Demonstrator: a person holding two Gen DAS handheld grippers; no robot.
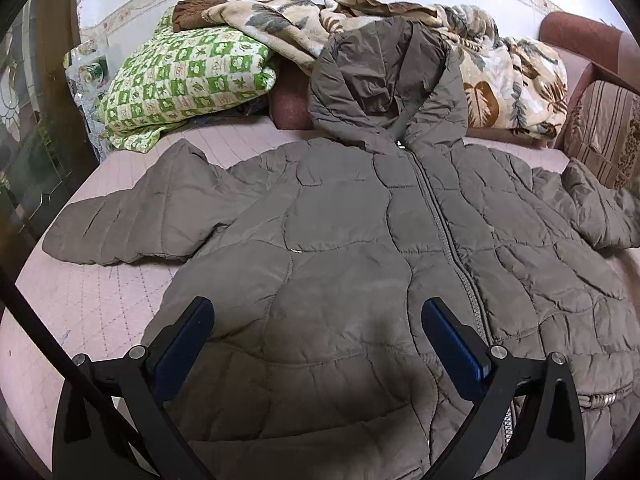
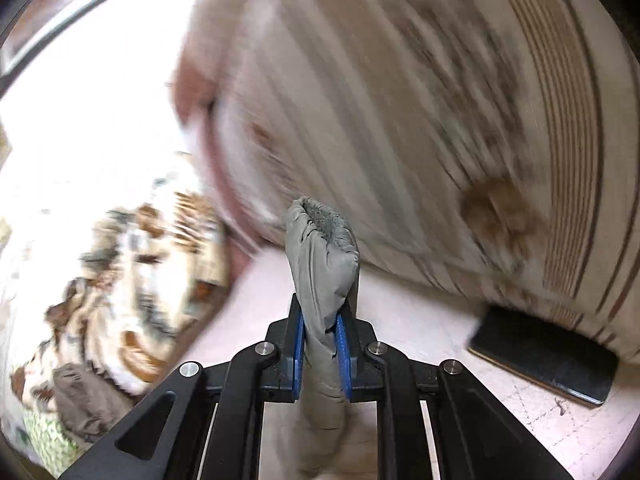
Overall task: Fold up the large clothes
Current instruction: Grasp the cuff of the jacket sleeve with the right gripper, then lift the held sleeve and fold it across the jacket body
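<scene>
Jacket cuff [image 2: 320,248] pinched between right tongs [image 2: 320,320].

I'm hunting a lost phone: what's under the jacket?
Around the jacket only the pink quilted cover shows; beneath it is hidden. A dark phone lies beside the striped cushion.

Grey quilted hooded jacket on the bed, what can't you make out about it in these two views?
- Left wrist view: grey quilted hooded jacket, its hem cut off by the bottom edge behind the open left gripper.
- Right wrist view: right gripper shut on a cuff; the sleeve behind runs out of frame, background motion-blurred.
</scene>
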